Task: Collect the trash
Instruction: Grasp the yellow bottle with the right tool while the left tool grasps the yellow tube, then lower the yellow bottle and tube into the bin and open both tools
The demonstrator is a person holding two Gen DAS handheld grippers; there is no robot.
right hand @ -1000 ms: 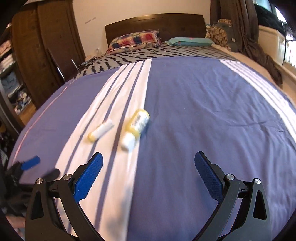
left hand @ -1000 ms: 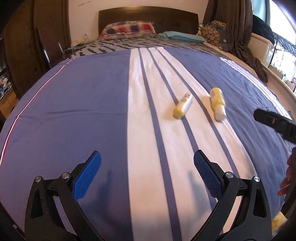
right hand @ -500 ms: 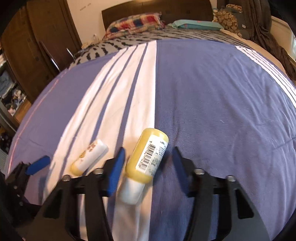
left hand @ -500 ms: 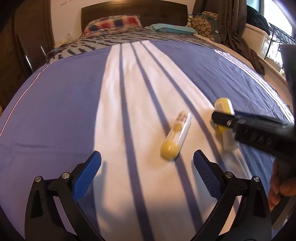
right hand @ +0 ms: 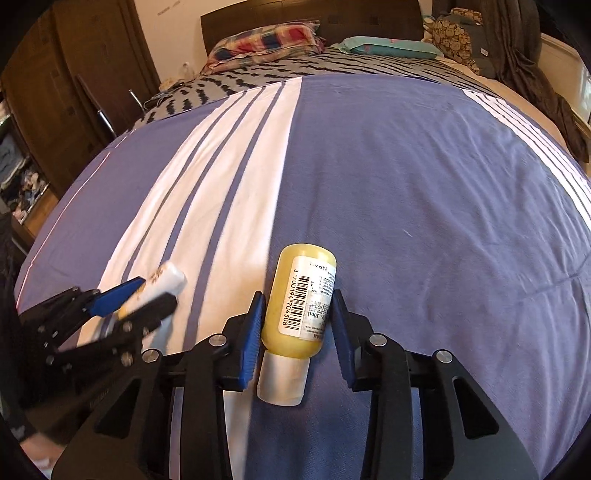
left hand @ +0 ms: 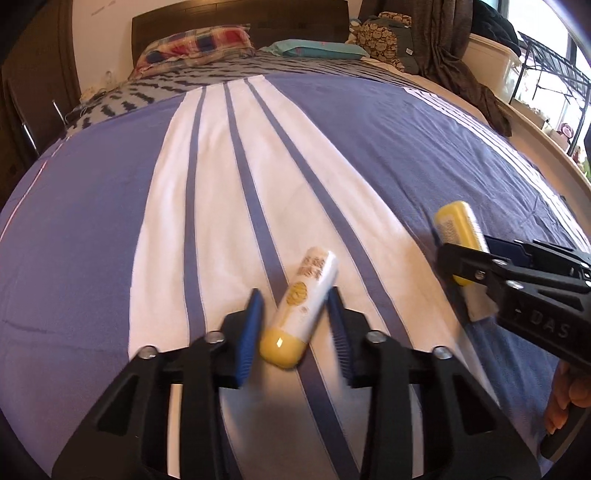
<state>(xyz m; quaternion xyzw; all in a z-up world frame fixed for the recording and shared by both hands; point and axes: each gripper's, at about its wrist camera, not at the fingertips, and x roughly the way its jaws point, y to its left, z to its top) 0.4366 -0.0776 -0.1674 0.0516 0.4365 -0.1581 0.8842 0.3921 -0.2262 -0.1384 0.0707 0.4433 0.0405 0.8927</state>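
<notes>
Glossy plastic bottle [right hand: 300, 295] and tube [left hand: 301, 306] on matt cloth bedspread [right hand: 424, 177].

The yellow plastic bottle with a white cap [right hand: 301, 295], low centre in the right wrist view, bears a white label with a barcode and digits reading about "700194 704308", plus "150 ML"; smaller print is illegible. The black gripper arm [left hand: 546, 314] at the right edge of the left wrist view shows the raised letters "DAS"

Two containers are lying side by side on the bed [left hand: 110, 229], near its foot end. The tube [left hand: 303, 310] is sitting to the left of the bottle [right hand: 301, 302], each one lying between the jaws of its own gripper. Two pillows [right hand: 266, 40] are resting far behind them against the headboard [left hand: 240, 14].
</notes>
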